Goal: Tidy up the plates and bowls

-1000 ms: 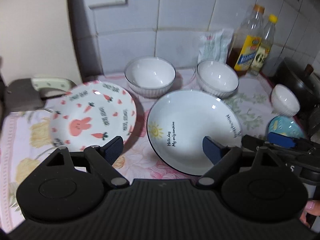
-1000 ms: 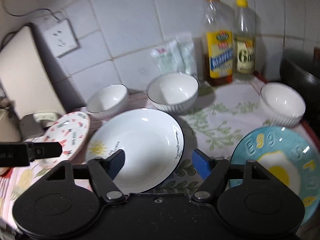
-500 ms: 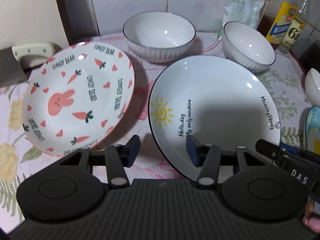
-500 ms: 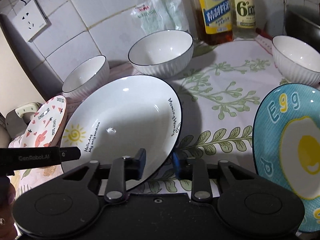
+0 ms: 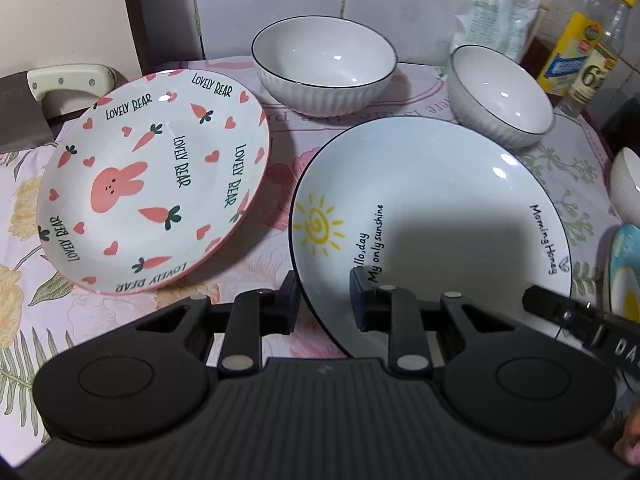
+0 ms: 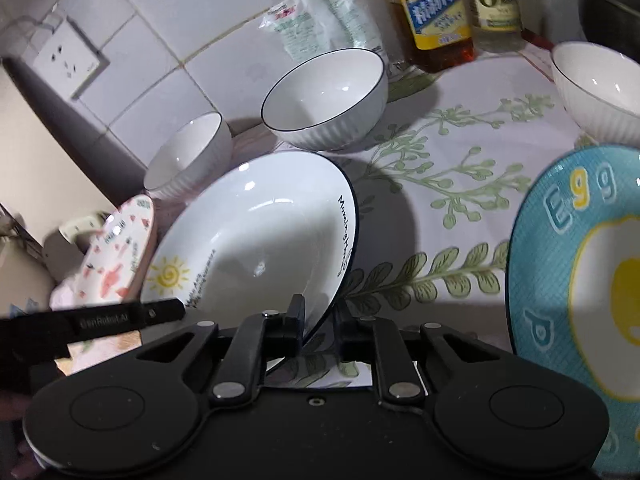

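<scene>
A white sun plate (image 5: 432, 216) with a dark rim lies mid-counter. My left gripper (image 5: 324, 304) is shut on its near left rim, one finger inside, one outside. My right gripper (image 6: 318, 322) is shut on the same sun plate (image 6: 260, 240) at its near right rim, and the plate tilts up. A pink rabbit-and-carrot plate (image 5: 152, 184) sits to its left, tilted. A blue egg plate (image 6: 580, 280) lies at the right. Two white ribbed bowls (image 5: 324, 64) (image 5: 500, 94) stand behind, a third (image 6: 600, 88) at the far right.
Two oil bottles (image 6: 436, 8) and a plastic packet (image 6: 320, 16) stand against the tiled wall. A cleaver with a cream handle (image 5: 68, 80) lies at the far left. A wall socket (image 6: 66, 56) is above. A dark pot is at the far right edge.
Both grippers moved in low toward the sun plate and closed from wide open onto its near rim. The plate's right side has lifted off the cloth.
</scene>
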Motion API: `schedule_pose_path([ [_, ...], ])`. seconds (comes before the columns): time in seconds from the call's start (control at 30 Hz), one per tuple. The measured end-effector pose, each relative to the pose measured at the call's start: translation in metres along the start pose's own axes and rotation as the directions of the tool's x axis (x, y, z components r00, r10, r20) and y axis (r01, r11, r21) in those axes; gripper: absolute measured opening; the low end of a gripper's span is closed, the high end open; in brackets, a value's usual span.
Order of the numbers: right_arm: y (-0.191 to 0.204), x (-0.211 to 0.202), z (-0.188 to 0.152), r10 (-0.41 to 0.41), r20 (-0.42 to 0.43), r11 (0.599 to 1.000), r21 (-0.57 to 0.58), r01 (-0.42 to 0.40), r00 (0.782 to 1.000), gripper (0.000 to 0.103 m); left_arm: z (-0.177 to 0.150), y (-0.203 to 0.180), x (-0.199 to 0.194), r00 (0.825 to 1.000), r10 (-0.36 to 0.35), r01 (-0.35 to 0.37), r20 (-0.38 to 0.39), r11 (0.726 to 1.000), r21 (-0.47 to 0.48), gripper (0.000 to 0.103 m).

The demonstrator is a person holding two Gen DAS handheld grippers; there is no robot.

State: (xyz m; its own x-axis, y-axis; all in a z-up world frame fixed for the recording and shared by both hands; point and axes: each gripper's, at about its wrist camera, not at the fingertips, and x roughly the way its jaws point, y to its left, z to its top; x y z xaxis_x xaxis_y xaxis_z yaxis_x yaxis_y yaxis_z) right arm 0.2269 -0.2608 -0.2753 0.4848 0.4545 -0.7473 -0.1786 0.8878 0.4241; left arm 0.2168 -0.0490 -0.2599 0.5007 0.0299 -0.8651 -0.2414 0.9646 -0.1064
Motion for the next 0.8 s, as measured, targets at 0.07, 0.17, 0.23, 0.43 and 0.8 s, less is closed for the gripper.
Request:
schedule_pose_path([
  [0.07, 0.0, -0.008, -0.001, 0.001, 0.004, 1.0, -0.008, -0.001, 1.0, 0.019, -0.006, 0.0, -0.008, 1.0, -0.009, 0.009, -0.001, 1.0, -0.004, 0.024],
  [0.17, 0.002, -0.022, -0.005, 0.005, 0.008, 1.0, -0.024, -0.005, 1.0, 0.019, -0.015, -0.001, -0.023, 1.0, -0.013, 0.013, 0.011, 1.0, -0.001, 0.024],
  [0.23, 0.004, -0.032, -0.009, 0.003, 0.008, 0.999, -0.039, -0.003, 1.0, 0.019, -0.021, -0.003, -0.034, 1.0, -0.01, 0.01, 0.009, 1.0, 0.002, 0.024],
  [0.43, 0.008, -0.057, -0.031, -0.009, -0.014, 0.996, -0.088, 0.007, 1.0, 0.019, -0.046, -0.005, -0.062, 1.0, 0.003, -0.003, -0.007, 1.0, 0.011, 0.024],
  [0.8, 0.003, -0.058, -0.053, -0.014, -0.056, 0.983, -0.182, 0.003, 0.998, 0.02, -0.078, -0.011, -0.069, 0.999, 0.019, -0.019, -0.041, 1.0, -0.004, 0.024],
])
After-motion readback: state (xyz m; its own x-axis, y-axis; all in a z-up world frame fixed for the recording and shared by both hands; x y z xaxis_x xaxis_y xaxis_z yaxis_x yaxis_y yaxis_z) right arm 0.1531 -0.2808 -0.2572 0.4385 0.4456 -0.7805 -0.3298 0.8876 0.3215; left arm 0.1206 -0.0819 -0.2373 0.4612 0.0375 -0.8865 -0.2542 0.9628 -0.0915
